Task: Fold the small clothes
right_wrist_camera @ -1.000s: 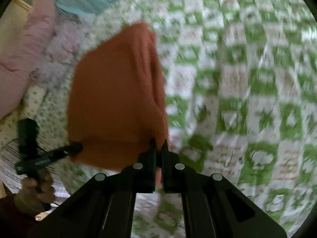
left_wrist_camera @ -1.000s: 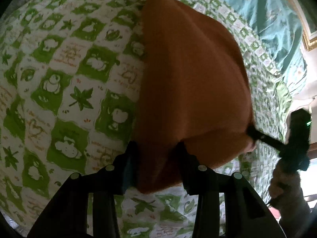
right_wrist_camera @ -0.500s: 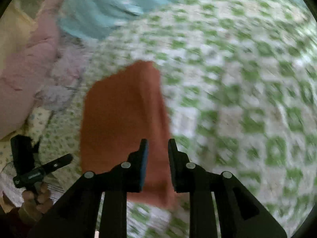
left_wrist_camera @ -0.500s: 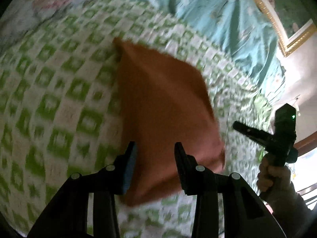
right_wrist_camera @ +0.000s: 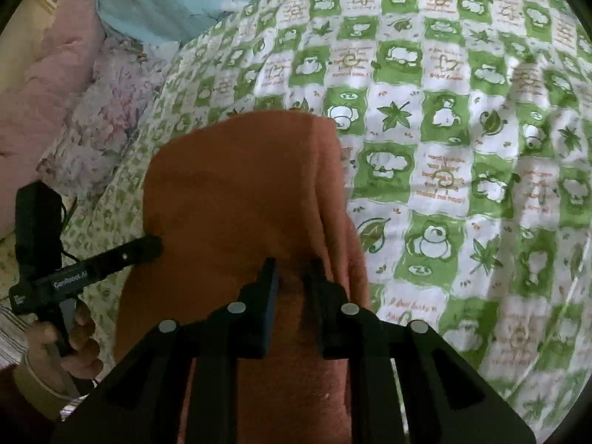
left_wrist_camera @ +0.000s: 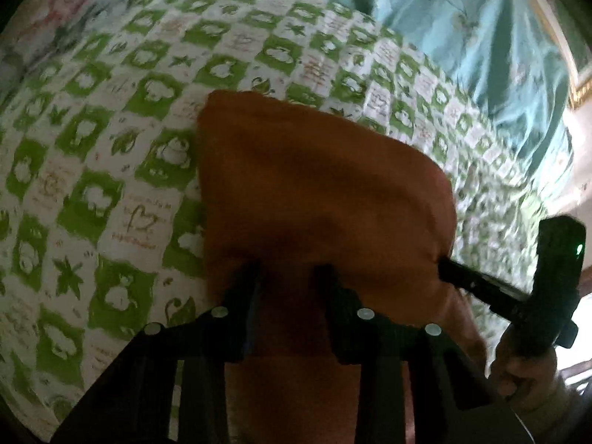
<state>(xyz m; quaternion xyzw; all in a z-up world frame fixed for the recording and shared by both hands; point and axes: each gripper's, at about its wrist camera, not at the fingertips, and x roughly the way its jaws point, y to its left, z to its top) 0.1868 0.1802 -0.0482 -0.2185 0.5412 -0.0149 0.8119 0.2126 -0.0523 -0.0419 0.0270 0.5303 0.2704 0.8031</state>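
Across the green-and-white checked cotton bedspread (right_wrist_camera: 444, 118) lies the folded rust-orange cloth garment (left_wrist_camera: 318, 199), with its near edge between both grippers. Left gripper (left_wrist_camera: 290, 273) and right gripper (right_wrist_camera: 292, 270) stand parted around that edge, not clamped.

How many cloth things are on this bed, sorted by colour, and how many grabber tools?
Orange garment: 1
Green-and-white checked bedspread: 1
Light blue sheet: 1
Pink quilt: 1
Grabber tools: 2, the left gripper and the right gripper
Total: 6
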